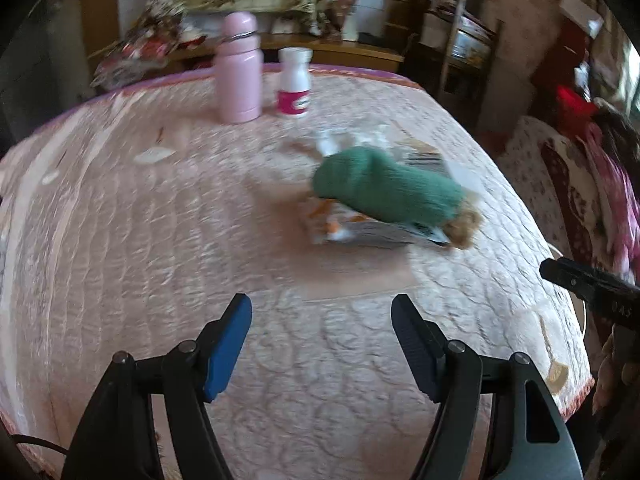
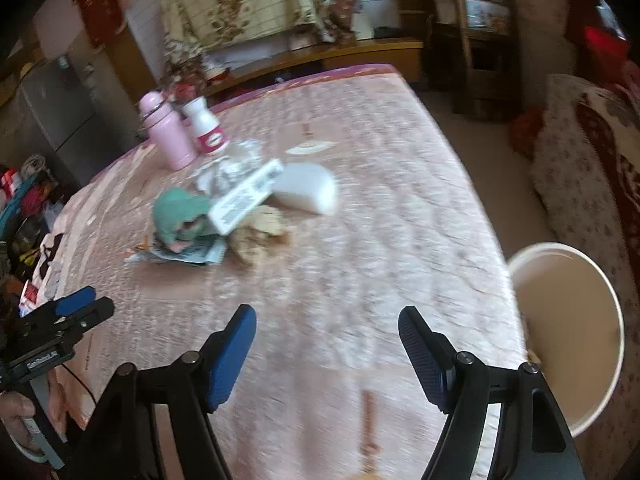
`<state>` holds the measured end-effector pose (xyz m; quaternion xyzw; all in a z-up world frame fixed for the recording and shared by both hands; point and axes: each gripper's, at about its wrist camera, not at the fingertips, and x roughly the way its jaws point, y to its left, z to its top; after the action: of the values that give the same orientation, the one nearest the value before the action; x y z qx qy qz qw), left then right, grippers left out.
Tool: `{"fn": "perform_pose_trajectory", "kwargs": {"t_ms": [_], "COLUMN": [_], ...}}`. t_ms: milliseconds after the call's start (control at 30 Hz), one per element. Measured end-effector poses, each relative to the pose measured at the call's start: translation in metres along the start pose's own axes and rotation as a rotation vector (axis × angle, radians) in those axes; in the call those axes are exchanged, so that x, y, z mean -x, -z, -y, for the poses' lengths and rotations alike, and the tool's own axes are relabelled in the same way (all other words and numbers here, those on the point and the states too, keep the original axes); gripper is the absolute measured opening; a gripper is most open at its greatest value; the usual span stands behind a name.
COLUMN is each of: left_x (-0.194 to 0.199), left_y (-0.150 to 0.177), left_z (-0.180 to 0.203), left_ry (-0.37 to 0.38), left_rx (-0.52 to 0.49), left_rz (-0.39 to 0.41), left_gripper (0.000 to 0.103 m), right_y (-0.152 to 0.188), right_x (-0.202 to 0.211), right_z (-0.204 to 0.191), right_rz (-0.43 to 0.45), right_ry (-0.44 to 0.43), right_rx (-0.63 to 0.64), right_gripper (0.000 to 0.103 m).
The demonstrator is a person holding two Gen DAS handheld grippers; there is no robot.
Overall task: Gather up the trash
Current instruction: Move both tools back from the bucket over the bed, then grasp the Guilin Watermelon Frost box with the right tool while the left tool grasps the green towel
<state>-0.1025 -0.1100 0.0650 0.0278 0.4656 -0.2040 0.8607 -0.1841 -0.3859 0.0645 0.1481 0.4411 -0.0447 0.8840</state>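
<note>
Our left gripper (image 1: 322, 344) hangs with its blue-padded jaws spread wide and holding nothing, above the pink quilted table cover (image 1: 160, 240). Our right gripper (image 2: 327, 354) is equally wide apart and empty over the same cover.

Ahead of the left gripper, slightly to its right, lies the trash pile: a green knitted sock-like piece (image 1: 384, 188) across a flattened printed wrapper (image 1: 376, 232), with a crumpled tan scrap (image 1: 466, 226) at its end. From the right gripper the pile sits ahead and to the left, joined by a white barcode-printed box (image 2: 248, 196) and a white folded tissue pack (image 2: 306, 188).

Beyond stand a pink metal flask (image 1: 239, 68) and a white pill bottle with magenta label (image 1: 295, 82). Bare cover lies between both grippers and the pile. A round cream bucket (image 2: 568, 336) stands just past the table edge, right of the right gripper.
</note>
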Motion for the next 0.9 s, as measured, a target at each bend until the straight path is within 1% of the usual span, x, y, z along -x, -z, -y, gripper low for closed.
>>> {"fn": "perform_pose_trajectory", "kwargs": {"t_ms": [100,267,400,500,667,800,900], "left_x": [-0.002,-0.005,-0.010,-0.015,-0.012,-0.006,-0.001], "left_y": [-0.007,-0.023,-0.032,-0.036,-0.037,-0.038,-0.039], "left_z": [-0.014,-0.016,-0.019,-0.029,-0.051,-0.078,-0.098], "left_ry": [0.012,0.020,0.007,0.000,-0.036,-0.076,-0.093], "left_rx": [0.046,0.060,0.054,0.063,0.076,0.107,0.140], "left_rz": [-0.002,0.010,0.017,0.007,0.000,0.001,0.004], "left_gripper": [0.073,0.073,0.073,0.073,0.073,0.073,0.073], "right_y": [-0.008,-0.029,-0.047,-0.065,-0.094,-0.102,-0.094], "right_x": [-0.013,-0.030,-0.035,-0.042,-0.072,-0.100,-0.111], "right_z": [-0.019,-0.038,-0.049,-0.061,-0.087,-0.104,-0.122], "right_rz": [-0.006,-0.001,0.012,0.025,0.003,-0.028,-0.058], "right_ry": [-0.030,-0.004,-0.022,-0.012,0.010,0.034,0.009], "right_rx": [0.018,0.056,0.068,0.098,0.161,0.213,0.258], "right_gripper": [0.078,0.078,0.078,0.077,0.077,0.077,0.078]}}
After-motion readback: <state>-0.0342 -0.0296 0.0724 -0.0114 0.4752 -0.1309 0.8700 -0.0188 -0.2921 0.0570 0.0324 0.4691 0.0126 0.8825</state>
